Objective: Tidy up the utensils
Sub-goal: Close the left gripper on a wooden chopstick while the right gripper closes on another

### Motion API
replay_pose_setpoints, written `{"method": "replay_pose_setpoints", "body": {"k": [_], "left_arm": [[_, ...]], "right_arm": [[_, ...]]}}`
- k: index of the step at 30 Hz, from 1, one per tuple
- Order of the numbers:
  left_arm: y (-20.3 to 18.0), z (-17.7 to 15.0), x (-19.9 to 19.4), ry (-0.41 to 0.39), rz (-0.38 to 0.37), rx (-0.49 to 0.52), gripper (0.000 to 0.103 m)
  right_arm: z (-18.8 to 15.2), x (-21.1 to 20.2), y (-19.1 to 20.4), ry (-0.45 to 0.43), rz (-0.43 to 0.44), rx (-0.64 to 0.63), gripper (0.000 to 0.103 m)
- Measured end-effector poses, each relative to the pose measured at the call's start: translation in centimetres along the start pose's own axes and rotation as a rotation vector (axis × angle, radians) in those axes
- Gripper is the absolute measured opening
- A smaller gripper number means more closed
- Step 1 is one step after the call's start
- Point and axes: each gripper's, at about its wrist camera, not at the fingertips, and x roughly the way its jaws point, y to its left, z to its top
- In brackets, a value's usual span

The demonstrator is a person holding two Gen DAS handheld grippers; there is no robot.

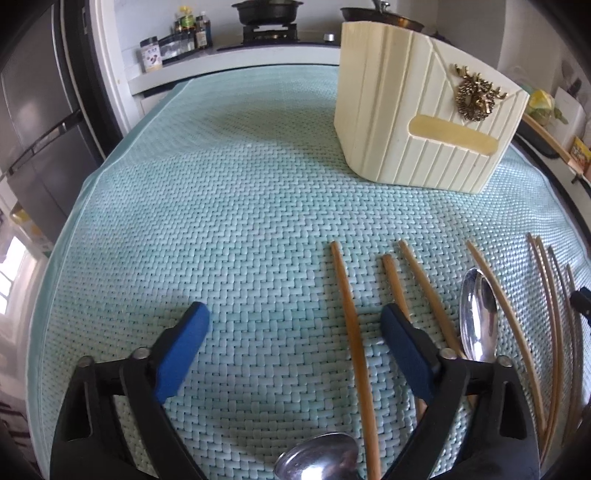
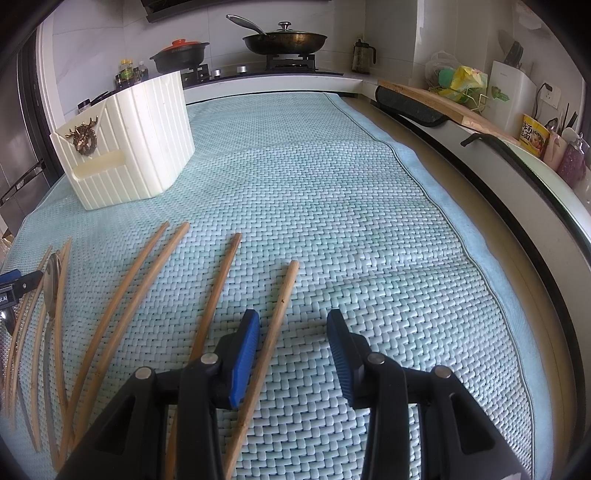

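Observation:
Several wooden chopsticks and two metal spoons lie on a pale green woven mat [image 1: 221,206]. My left gripper [image 1: 293,310] is open just above the mat. One chopstick [image 1: 349,325] runs between its blue pads, close to the right pad and touching neither. One spoon bowl [image 1: 317,461] shows at the bottom edge, and another spoon [image 1: 478,321] lies right of the gripper. The cream ribbed utensil holder [image 1: 424,122] stands at the far right. My right gripper [image 2: 293,315] is open, and a chopstick [image 2: 279,310] lies between its pads, beside the left one. The holder [image 2: 136,147] stands far left.
A stove [image 2: 280,62] with a frying pan and a lidded pot stands behind the mat, with bottles [image 1: 188,29] beside it. A dark fridge [image 1: 40,122] is at the left. A wooden board [image 2: 436,99], a cup and bags line the counter on the right.

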Motion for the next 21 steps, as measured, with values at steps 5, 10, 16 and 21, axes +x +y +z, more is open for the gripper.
{"method": "replay_pose_setpoints", "body": {"k": [5, 10, 16, 21], "left_arm": [[-1.3, 0.5, -0.2, -0.027, -0.041, 0.03, 0.017], [-0.3, 0.5, -0.2, -0.031, -0.098, -0.019, 0.005], [1.3, 0.9, 0.0, -0.016, -0.158, -0.096, 0.003], [2.1, 1.3, -0.9, -0.043, -0.164, -0.124, 0.003]], "right_arm": [[0.0, 0.1, -0.1, 0.0, 0.0, 0.001, 0.039], [0.0, 0.0, 0.0, 0.0, 0.001, 0.002, 0.039], [0.1, 0.1, 0.0, 0.001, 0.004, 0.004, 0.039], [1.6, 1.1, -0.1, 0.014, 0.034, -0.003, 0.037]]}}
